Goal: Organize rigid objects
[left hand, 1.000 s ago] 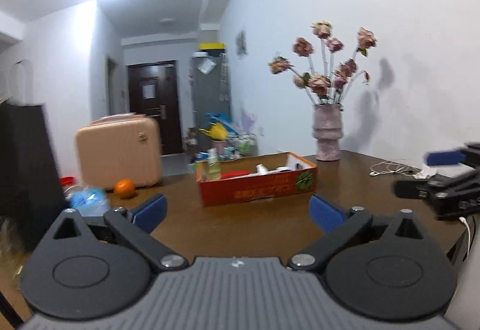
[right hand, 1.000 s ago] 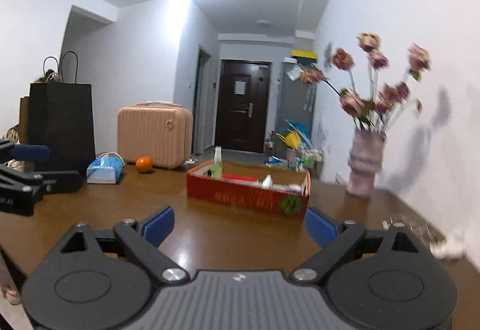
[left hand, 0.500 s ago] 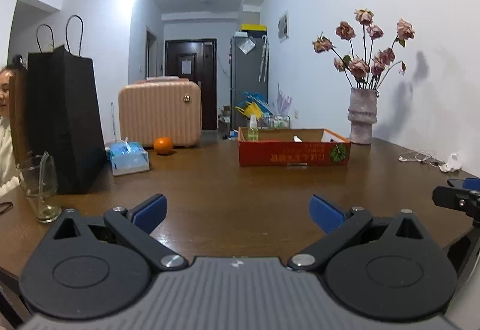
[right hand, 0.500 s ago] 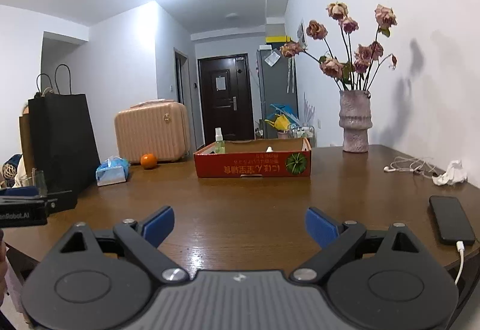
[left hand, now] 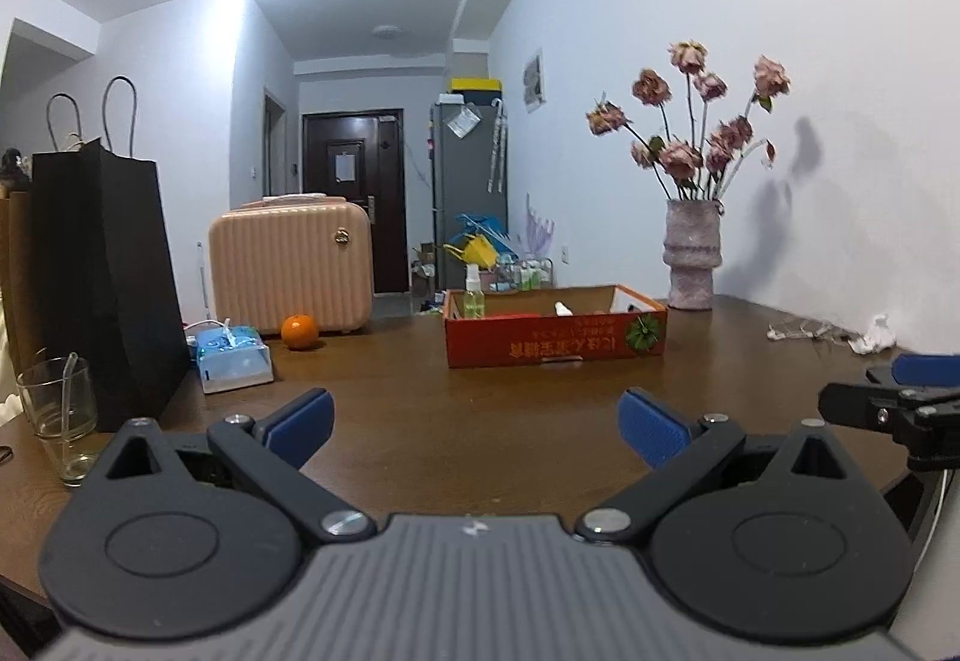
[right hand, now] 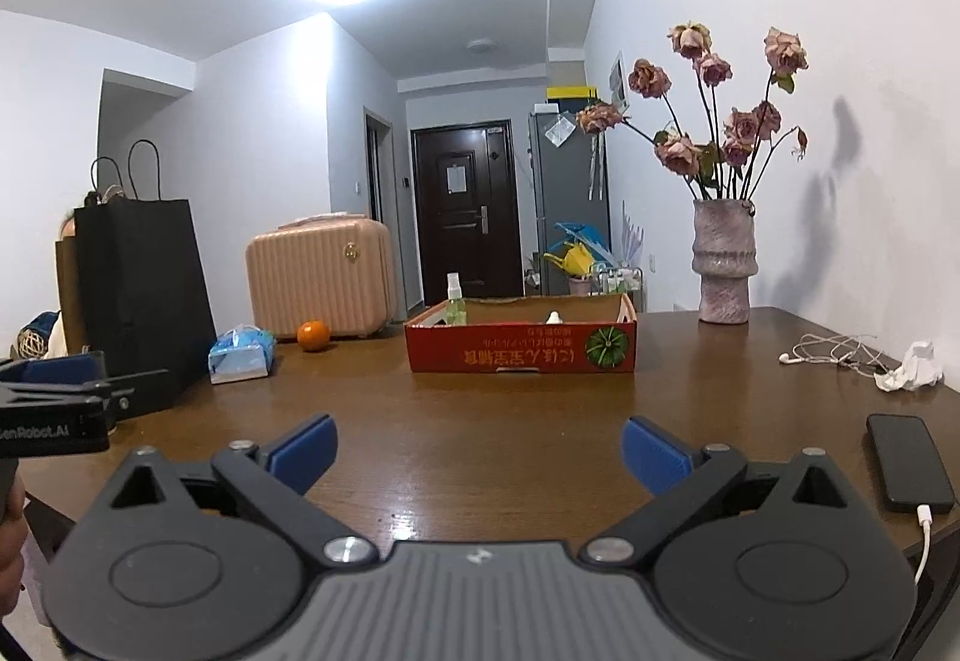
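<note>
Brown wooden table (right hand: 480, 421). Directly on it: 1 red cardboard box (right hand: 521, 346) mid-table; 1 orange (right hand: 313, 335), 1 tissue pack (right hand: 241, 355), 1 black paper bag (right hand: 144, 301), 1 glass (left hand: 57, 409) along left edge; 1 vase (right hand: 722, 265) far right corner; earphones (right hand: 831, 352), crumpled tissue (right hand: 912, 368), 1 phone (right hand: 908, 461) along right edge.
</note>
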A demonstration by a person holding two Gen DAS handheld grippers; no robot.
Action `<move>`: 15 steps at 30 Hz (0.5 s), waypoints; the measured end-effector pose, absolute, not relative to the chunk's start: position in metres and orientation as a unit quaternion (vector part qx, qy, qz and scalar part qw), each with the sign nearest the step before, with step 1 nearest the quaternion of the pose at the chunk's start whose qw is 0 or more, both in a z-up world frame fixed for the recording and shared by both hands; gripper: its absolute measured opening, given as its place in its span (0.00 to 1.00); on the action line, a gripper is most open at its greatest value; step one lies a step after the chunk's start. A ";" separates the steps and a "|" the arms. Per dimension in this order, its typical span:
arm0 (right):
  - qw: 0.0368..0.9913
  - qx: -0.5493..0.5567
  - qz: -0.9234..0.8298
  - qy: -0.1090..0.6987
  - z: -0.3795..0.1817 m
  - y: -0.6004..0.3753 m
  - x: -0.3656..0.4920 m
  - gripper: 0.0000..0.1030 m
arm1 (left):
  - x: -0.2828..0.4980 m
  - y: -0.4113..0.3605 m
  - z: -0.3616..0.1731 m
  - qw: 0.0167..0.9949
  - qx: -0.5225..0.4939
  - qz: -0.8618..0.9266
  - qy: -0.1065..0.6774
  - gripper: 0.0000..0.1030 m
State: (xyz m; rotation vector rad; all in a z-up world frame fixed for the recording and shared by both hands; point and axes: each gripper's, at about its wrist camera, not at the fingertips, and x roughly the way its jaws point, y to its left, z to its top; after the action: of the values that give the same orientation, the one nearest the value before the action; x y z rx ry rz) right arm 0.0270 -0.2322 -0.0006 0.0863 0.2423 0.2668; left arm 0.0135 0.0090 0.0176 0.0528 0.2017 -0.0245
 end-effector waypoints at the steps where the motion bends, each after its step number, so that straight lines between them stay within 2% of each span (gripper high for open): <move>1: 0.983 0.042 0.132 0.122 -0.002 -0.232 0.027 0.99 | 0.014 0.008 0.017 0.994 0.028 -0.010 0.102 1.00; 15: 0.983 0.039 0.134 0.120 -0.001 -0.231 0.025 0.99 | 0.015 0.009 0.016 0.994 0.024 -0.006 0.106 1.00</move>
State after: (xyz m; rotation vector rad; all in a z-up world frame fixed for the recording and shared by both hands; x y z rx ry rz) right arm 0.0246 -0.2305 -0.0007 0.0791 0.2413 0.2686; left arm 0.0148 0.0089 0.0156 0.0489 0.2122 -0.0128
